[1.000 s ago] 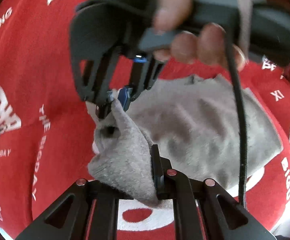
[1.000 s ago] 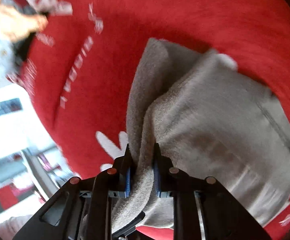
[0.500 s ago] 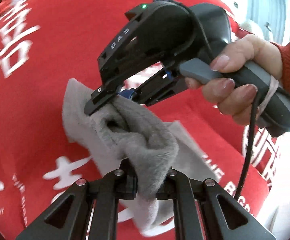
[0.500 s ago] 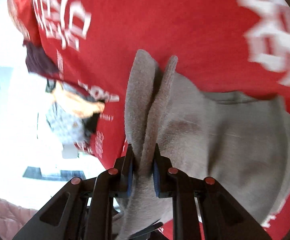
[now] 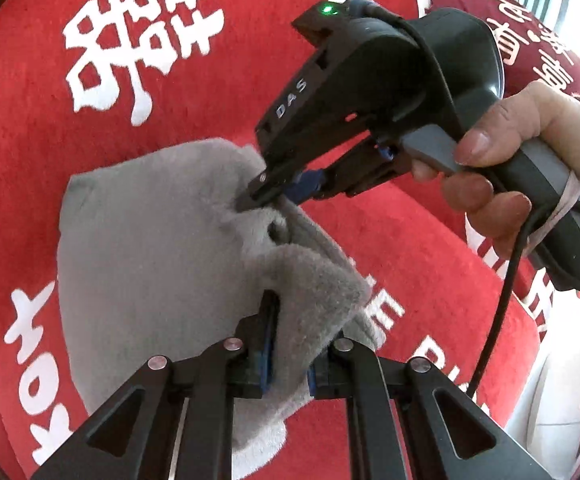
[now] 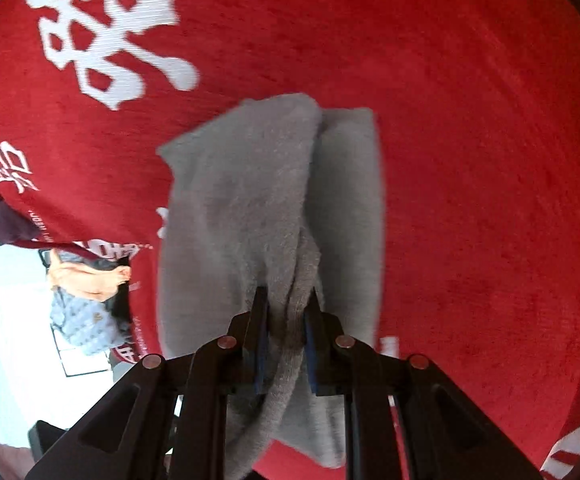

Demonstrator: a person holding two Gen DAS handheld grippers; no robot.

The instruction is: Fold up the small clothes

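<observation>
Left tongs (image 5: 287, 332) clamped; right tongs (image 5: 273, 196) clamped, right hand (image 5: 522, 168) gripping handle.

Left wrist cam: the left gripper (image 5: 290, 344) has its jaws clamped on a bunched edge of a fuzzy grey cloth (image 5: 149, 248), which hangs down over a red cloth with white lettering (image 5: 69, 128). Up top, the right gripper (image 5: 267, 196) comes in from the right and pinches another bit of the same grey cloth, blue pads (image 5: 306, 188) showing at the tips. A bare hand (image 5: 502, 168) wraps its handle, finger on the grey trigger, black cable (image 5: 502, 300) trailing down.
</observation>
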